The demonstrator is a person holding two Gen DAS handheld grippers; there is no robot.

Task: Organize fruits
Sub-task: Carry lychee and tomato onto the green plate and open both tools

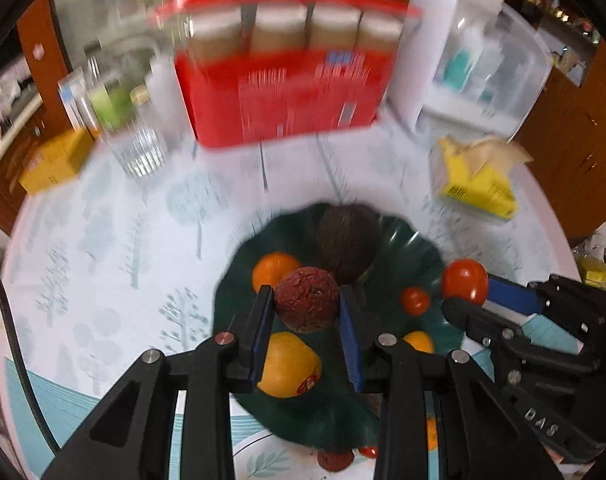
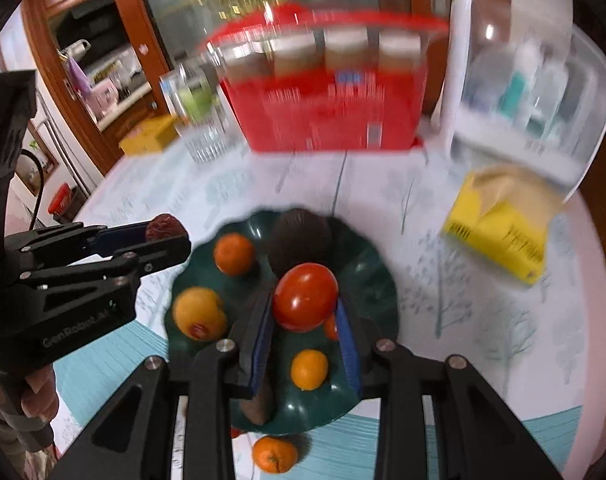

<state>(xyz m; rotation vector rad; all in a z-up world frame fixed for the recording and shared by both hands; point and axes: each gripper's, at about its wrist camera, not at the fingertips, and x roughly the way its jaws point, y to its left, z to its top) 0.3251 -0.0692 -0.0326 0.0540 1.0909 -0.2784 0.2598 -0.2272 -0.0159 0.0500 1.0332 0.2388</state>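
Observation:
My left gripper (image 1: 306,304) is shut on a wrinkled dark-red fruit (image 1: 306,299) above the dark green plate (image 1: 415,244). It also shows at the left of the right wrist view (image 2: 167,234). My right gripper (image 2: 305,310) is shut on a red tomato (image 2: 305,302) above the same plate (image 2: 379,280); it shows in the left wrist view (image 1: 465,286). On the plate lie a brown avocado (image 1: 345,238), oranges (image 1: 273,270), a stickered yellow-orange fruit (image 1: 289,364) and a small tomato (image 1: 415,301).
A red basket of jars (image 1: 287,92), a drinking glass (image 1: 143,150), a yellow box (image 1: 53,162), a yellow tissue pack (image 1: 475,178) and a white plastic container (image 1: 487,68) stand behind the plate. A mandarin (image 2: 274,455) lies on the cloth in front of the plate.

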